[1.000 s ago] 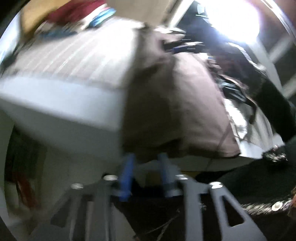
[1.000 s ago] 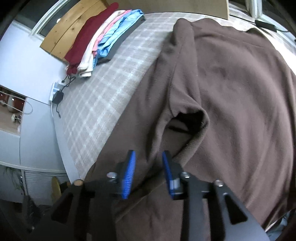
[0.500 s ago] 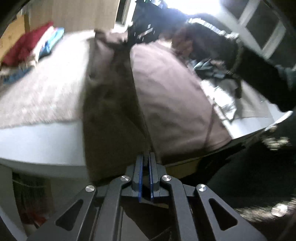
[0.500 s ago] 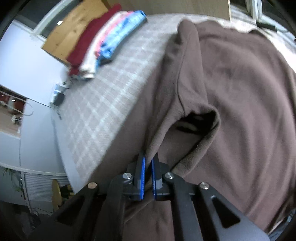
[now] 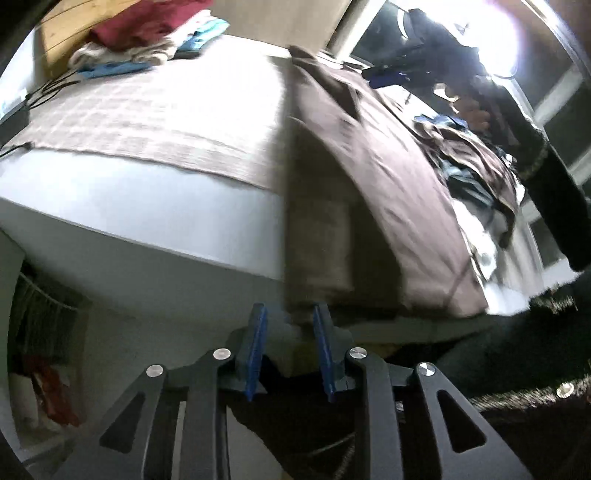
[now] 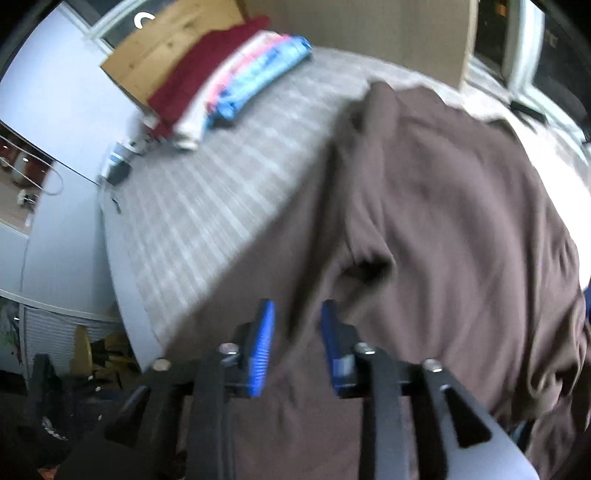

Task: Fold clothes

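From the left wrist camera, the left gripper (image 5: 290,325) sits low at the near edge of the bed (image 5: 147,229), its blue-padded jaws spread apart and holding nothing. The brown garment (image 5: 369,177) lies across the checked bedspread (image 5: 166,110) and hangs over the near edge; its lowest hanging hem comes down just above and between the parted fingertips, though blur hides whether cloth touches a pad. Far to the left, a stack of folded clothes (image 5: 147,33), red on top with white and blue beside it, rests against a wooden headboard (image 5: 62,33). To the right, a heap of mixed laundry (image 5: 476,173) lies past the garment, under a bright window (image 5: 506,40).

From the right wrist camera, the right gripper (image 6: 295,325) hovers over the brown garment (image 6: 443,221), jaws likewise parted and gripping nothing. The garment fills the right and near part of the view, with a dark sleeve opening (image 6: 365,267) just beyond the fingertips and a ridge of cloth running down between them. The folded stack (image 6: 225,81) sits far left by the headboard (image 6: 166,40), well apart from the garment.
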Motion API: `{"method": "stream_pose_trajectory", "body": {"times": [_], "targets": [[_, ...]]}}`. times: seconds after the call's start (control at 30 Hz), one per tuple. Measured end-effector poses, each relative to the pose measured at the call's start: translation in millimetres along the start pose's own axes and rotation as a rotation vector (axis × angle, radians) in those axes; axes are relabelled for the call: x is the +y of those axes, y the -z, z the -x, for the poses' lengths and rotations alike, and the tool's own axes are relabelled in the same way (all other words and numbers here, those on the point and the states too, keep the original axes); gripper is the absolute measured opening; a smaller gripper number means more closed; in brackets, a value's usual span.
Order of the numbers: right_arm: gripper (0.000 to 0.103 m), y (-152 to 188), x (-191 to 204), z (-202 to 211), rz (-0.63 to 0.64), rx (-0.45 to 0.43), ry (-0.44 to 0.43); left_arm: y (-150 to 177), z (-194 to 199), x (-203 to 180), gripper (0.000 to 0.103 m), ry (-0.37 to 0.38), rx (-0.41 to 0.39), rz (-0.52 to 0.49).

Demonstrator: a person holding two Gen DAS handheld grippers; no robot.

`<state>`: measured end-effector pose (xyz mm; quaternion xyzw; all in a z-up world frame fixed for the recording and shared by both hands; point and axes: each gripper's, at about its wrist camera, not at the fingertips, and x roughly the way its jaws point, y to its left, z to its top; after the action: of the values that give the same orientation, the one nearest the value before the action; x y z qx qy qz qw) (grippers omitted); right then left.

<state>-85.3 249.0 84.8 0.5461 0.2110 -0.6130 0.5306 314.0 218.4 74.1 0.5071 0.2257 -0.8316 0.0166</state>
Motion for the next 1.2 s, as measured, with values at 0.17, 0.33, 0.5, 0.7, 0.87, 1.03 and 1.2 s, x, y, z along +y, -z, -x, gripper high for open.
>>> {"method": "stream_pose_trajectory", "body": {"times": [0.17, 0.33, 0.5, 0.7, 0.87, 1.03, 1.2], "targets": [[0.034, -34.9, 20.2, -44.2, -0.004, 0.067, 0.064, -10.4, -16.8, 6.8, 0.024, 0.043, 0.029, -0.023], [0.034, -47.6, 24.2, -74.6, -0.065, 0.140, 0.079, -15.8, -31.0, 1.5, 0.023, 0.105, 0.055, -0.029], [0.034, -49.1, 23.9, -91.2, -0.076, 0.183, 0.123, -17.2, -30.7, -4.4, 0.007, 0.113, 0.038, -0.035], [0.004, -38.4, 22.0, -76.9, 0.005, 0.131, 0.129, -20.7, -8.8, -17.8, 0.006, 0.132, -0.001, -0.032], [0.004, -29.1, 11.1, -47.6, 0.011, 0.075, 0.101, -17.3, 12.9, -25.2, 0.004, 0.133, -0.039, -0.017], [0.003, -28.1, 6.1, -37.0, -0.028, 0.030, 0.076, -4.0, 1.8, -8.1, 0.003, 0.130, -0.014, 0.053], [0.004, -33.3, 5.5, -62.7, -0.088, 0.030, 0.059, 10.8, -28.7, 7.3, 0.000, 0.109, 0.075, 0.107]]}}
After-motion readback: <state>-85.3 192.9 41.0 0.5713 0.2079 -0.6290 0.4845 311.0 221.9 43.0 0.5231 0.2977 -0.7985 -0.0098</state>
